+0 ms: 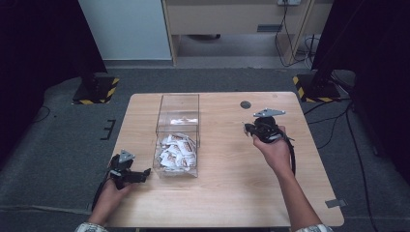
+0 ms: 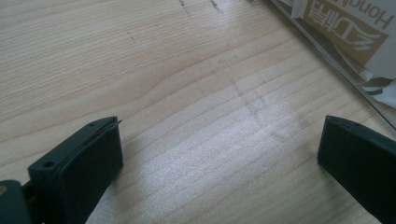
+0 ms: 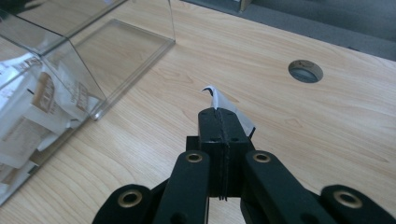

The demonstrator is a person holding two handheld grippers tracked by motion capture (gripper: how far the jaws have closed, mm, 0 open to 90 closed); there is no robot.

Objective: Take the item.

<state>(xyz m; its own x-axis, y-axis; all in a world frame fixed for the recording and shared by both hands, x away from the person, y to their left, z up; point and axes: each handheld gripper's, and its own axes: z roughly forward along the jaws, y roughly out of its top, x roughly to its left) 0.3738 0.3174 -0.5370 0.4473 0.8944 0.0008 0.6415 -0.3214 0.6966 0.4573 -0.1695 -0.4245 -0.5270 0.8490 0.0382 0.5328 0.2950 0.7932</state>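
Holding one white paper packet pinched flat between closed jaws: right hand-held gripper, well to the right of the clear plastic box. Left hand-held gripper: jaws wide apart, nothing between them, just left of the box's near corner. Box: one, rectangular, two compartments; near one heaped with white-and-brown packets, too many to count. Surface: one, pale wood grain, one round cable hole beyond the box. Left gripper view alone shows printed lettering on a packet.
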